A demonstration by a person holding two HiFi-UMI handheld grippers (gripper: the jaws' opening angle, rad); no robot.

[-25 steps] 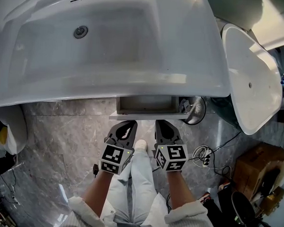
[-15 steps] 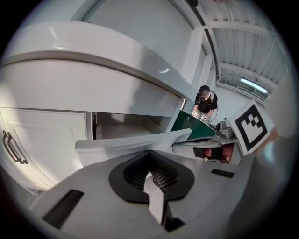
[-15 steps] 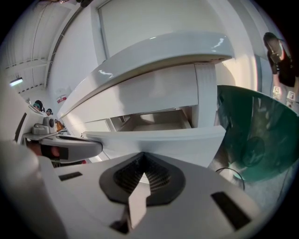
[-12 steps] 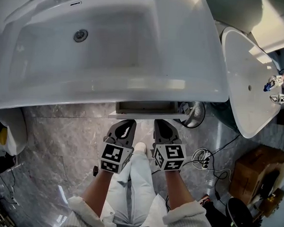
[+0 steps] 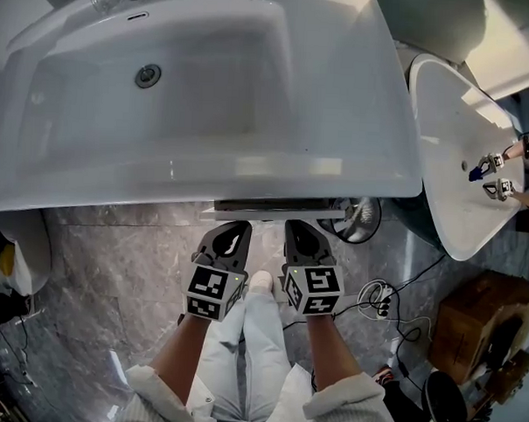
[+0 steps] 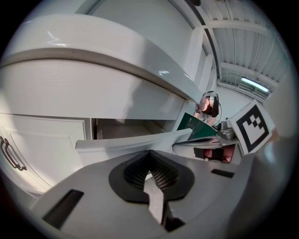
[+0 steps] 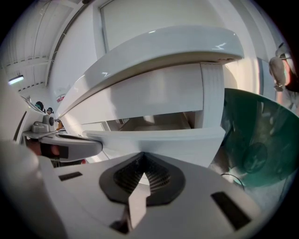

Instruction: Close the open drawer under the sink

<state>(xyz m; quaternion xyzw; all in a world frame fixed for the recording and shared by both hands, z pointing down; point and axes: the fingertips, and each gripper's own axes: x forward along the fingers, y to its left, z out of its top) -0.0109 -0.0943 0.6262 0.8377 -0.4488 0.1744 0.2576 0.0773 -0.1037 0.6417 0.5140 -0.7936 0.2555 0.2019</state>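
Both pinched: left claw (image 5: 237,224), right claw (image 5: 296,224), touching flat white drawer (image 5: 266,215).

left gripper (image 5: 236,226): grey shell, black ribbed pads, black-and-white marker cube
right gripper (image 5: 299,226): same build
sleeves (image 5: 156,392): white, fleecy
trousers (image 5: 261,337): pale blue
shoe (image 5: 261,280): white

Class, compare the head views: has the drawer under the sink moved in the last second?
Yes. The drawer has slid inward beneath the sink rim; only a sliver shows.
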